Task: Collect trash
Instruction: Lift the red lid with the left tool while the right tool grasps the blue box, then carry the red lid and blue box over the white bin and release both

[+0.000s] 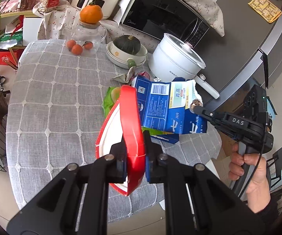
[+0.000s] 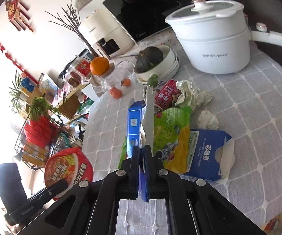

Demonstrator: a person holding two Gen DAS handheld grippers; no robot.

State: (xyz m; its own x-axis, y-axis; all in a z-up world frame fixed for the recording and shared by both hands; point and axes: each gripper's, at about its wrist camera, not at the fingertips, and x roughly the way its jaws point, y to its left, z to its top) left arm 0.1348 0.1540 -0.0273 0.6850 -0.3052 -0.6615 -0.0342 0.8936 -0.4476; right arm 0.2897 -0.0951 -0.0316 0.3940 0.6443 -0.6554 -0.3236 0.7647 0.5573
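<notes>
While left tongs (image 1: 135,154) pinch a red bowl (image 1: 130,121), right tongs (image 2: 141,170) clamp a torn blue carton (image 2: 136,121)

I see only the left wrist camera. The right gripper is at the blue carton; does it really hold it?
Observer: Yes, the right gripper is shut on the edge of the blue carton.
Operator: What trash lies behind the carton?
Observer: A blue biscuit box, torn open at one end, lies flat beside the green snack bag.
Operator: Anything more?
Observer: A crumpled white tissue on the tablecloth, just past that box.
</notes>
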